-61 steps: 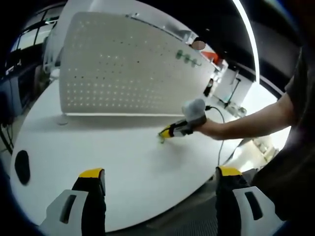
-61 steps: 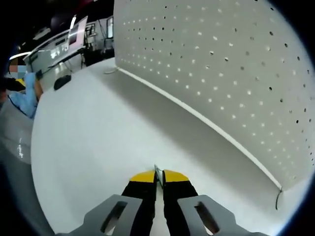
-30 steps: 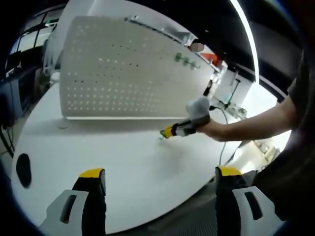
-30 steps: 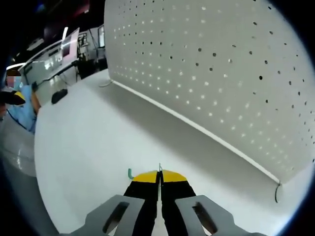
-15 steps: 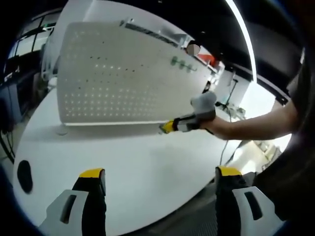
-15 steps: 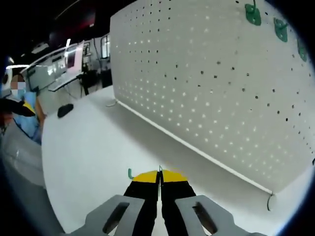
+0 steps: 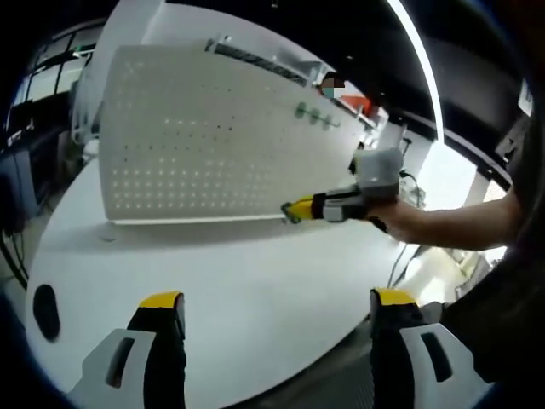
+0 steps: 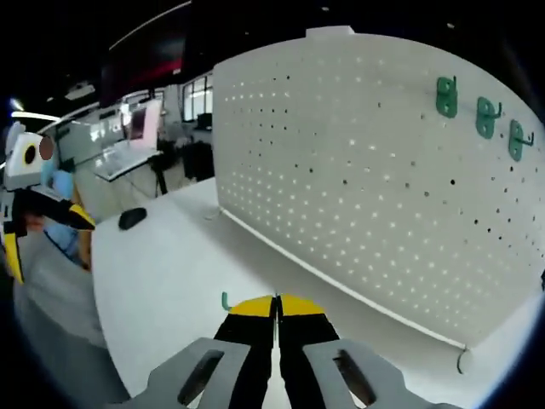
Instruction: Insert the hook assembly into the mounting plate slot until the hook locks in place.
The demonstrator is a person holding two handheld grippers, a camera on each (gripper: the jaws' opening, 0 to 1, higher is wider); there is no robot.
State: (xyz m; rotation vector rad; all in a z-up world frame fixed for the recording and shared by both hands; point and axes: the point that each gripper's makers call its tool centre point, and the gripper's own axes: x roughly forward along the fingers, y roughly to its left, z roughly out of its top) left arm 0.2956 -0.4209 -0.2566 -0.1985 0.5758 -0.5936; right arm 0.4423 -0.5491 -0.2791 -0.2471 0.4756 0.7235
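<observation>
Now the right hand-held gripper is well clear of the worktop where two seconds ago it sat low over the surface, and it has swung up to face the white pegboard that serves as the mounting plate. In the left gripper view it appears raised in front of the board's lower right part, the person's forearm stretched out behind it. Its jaws are pressed together, clenched on the green hook, of which only a small curl shows beside the left yellow tip; the rest is hidden between the jaws. The hook therefore hangs in the air, near the board but apart from it, not yet in any hole.

With the lift, the right gripper view has come to take in the upper right of the board, where three green hooks already hang in a row. That suggests the pick-up is done and the carry toward the board is under way, with insertion and locking still ahead. The next stretch will probably call for lining the hook's prongs with a hole pair near that row, then pressing in.

The left hand-held gripper hangs back over the worktop's near edge, jaws spread wide and holding nothing. A dark computer mouse lies on the worktop at the left.
</observation>
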